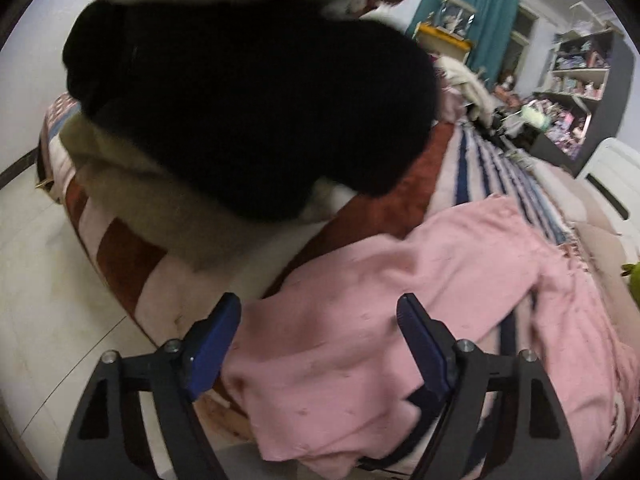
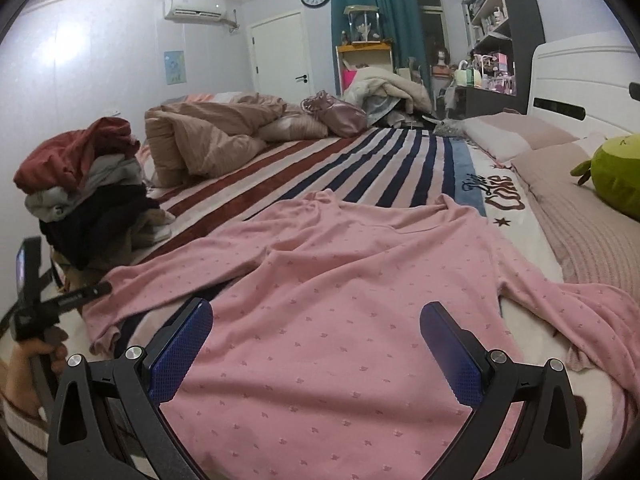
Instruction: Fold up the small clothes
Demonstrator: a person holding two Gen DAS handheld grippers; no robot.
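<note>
A pink long-sleeved top [image 2: 340, 300] with small dots lies spread flat on the striped bedspread [image 2: 360, 168], sleeves out to both sides. My right gripper [image 2: 316, 344] is open and empty above the top's lower body. My left gripper [image 1: 320, 340] is open and empty over the top's left sleeve [image 1: 340, 320] near the bed's edge. The left gripper's handle and the hand holding it show in the right wrist view [image 2: 36, 320].
A pile of clothes [image 2: 88, 188], dark, cream, grey and red, sits at the bed's left edge, close above the left gripper [image 1: 240, 112]. A rumpled duvet [image 2: 208, 128], pillows [image 2: 520, 136] and a green plush [image 2: 616, 172] lie further back. Tiled floor [image 1: 48, 280] is at left.
</note>
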